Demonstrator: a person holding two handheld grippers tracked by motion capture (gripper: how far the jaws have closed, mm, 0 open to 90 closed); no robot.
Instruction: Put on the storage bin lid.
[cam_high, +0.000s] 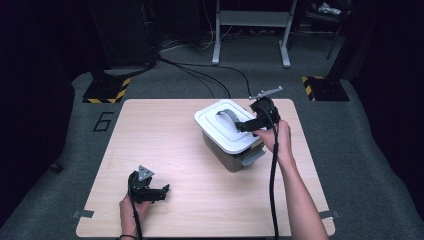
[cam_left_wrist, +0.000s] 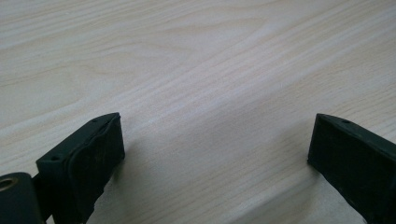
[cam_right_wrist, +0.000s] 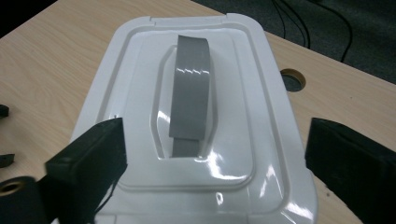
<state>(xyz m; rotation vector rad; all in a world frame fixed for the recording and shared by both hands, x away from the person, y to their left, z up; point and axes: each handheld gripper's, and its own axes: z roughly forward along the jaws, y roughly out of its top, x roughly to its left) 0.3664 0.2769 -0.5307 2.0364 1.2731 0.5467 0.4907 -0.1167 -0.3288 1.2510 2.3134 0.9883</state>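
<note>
A grey storage box with a white lid stands on the wooden table, right of the middle. A grey strap handle lies along the lid's top. My right gripper hovers over the lid's right end, open, with its jaws pointing left. In the right gripper view my right gripper has its jaws on either side of the near end of the handle, above the lid and apart from it. My left gripper sits near the table's front left, open; in its own view my left gripper frames bare wood.
A grey latch hangs open at the box's near end. A round cable hole sits in the table beyond the box. Black cables, yellow-and-black striped bases and a metal stand occupy the floor behind the table.
</note>
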